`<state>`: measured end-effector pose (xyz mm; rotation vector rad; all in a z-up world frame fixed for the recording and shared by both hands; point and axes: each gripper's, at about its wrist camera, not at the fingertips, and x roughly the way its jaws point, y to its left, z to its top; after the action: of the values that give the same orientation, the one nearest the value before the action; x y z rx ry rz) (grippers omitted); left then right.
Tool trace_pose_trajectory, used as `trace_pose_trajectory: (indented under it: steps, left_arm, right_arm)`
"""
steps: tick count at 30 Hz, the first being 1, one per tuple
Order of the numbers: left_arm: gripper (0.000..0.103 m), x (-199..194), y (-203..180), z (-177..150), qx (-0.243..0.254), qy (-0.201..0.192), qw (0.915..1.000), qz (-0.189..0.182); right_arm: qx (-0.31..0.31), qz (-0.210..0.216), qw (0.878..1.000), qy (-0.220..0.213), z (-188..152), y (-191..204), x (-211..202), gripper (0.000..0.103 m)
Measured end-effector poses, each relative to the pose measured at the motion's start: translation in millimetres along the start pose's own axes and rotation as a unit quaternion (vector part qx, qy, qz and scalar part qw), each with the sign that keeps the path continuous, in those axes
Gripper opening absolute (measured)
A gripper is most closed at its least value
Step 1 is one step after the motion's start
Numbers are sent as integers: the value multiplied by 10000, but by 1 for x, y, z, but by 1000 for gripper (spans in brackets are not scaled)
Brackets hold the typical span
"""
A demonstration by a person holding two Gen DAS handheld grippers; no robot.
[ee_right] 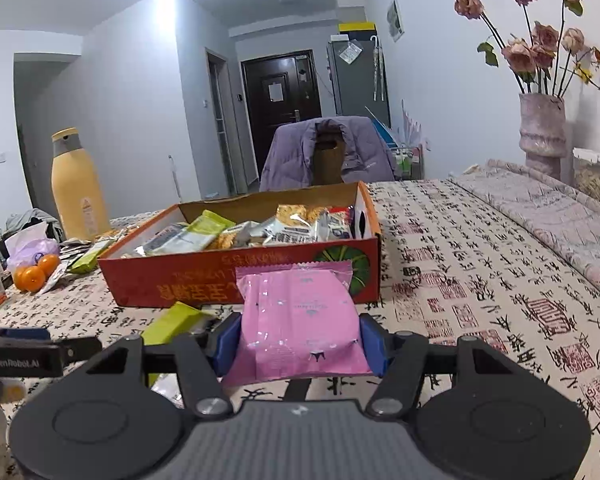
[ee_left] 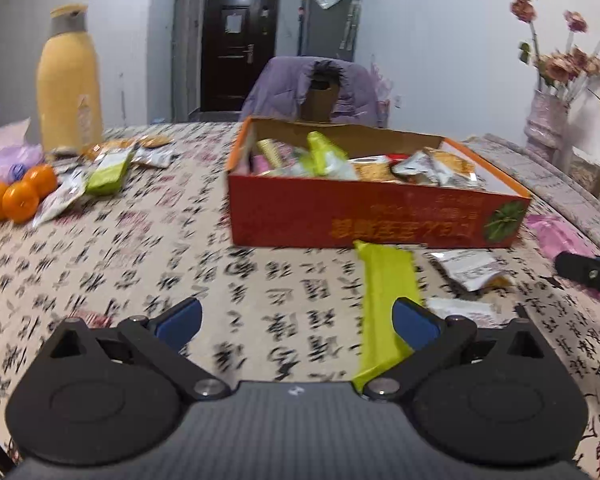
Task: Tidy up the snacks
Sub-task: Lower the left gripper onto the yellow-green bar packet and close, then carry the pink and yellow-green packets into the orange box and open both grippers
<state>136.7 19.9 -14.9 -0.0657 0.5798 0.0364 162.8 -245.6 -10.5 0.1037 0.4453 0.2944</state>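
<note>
The right gripper (ee_right: pixel 300 338) holds a pink snack packet (ee_right: pixel 300 320) clamped between its two blue pads, which press on the packet's sides; the packet sticks up and forward above the tablecloth, in front of the near wall of the red cardboard box (ee_right: pixel 204 280).

The left gripper (ee_left: pixel 296 320) has its jaws spread wide with nothing between them. A lime-green snack packet (ee_left: pixel 384 292) lies flat on the tablecloth (ee_left: pixel 140 264) under its right-hand pad, reaching up to the near wall of the box. Just beside it, toward the table's right edge, lies a white packet (ee_left: pixel 470 268).

The box stands open in the middle of the table, already filled with mixed snack packets (ee_left: pixel 340 160). More loose packets (ee_left: pixel 104 172) are scattered near the table's far left corner, next to three oranges (ee_left: pixel 20 196) and a tall yellow bottle (ee_left: pixel 70 80). A vase of dried roses (ee_right: pixel 540 136) stands at the far right edge. A chair draped with a purple jacket (ee_right: pixel 328 152) sits behind the table's far edge.
</note>
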Motion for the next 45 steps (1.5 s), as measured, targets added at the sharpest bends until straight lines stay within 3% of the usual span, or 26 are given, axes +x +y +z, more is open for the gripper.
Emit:
trace_pose_trajectory:
  steps: [4,10,16,22,25,27,35,45]
  left_arm:
    - [103,8,-21,6,369,134,9992,8]
    - [100,26,-39,8,549,368,9978,-10]
    - [84,42,-46,6,543,646,9964,17]
    - [73,48,-50,2,545,668,9962,-118]
    - [59,46,-52,2,543,661,9961,-209]
    - [41,44,-54,2,565,633,9961,-245]
    - [40,38,-58,0,580,510,9968,-185]
    - [36,8,-57,11,611,-64,9980,-164]
  right_arm:
    - [106,-17,9999,12,-3,-4,1,61]
    - [194,-30,9998,40,-5,-10,1,61]
    - [233,26,9997,64,-8,-12,1,61]
    - [222,97,9997,76,-10,-11,2,61]
    - [209,79,9997,58,-11,-10,3,61]
    - [198,85,9997,60,-12,-9,3,61]
    - [192,117,9997,84,-13,-8,5,61]
    - [112,142,9998,-34,-9,-5,0,61]
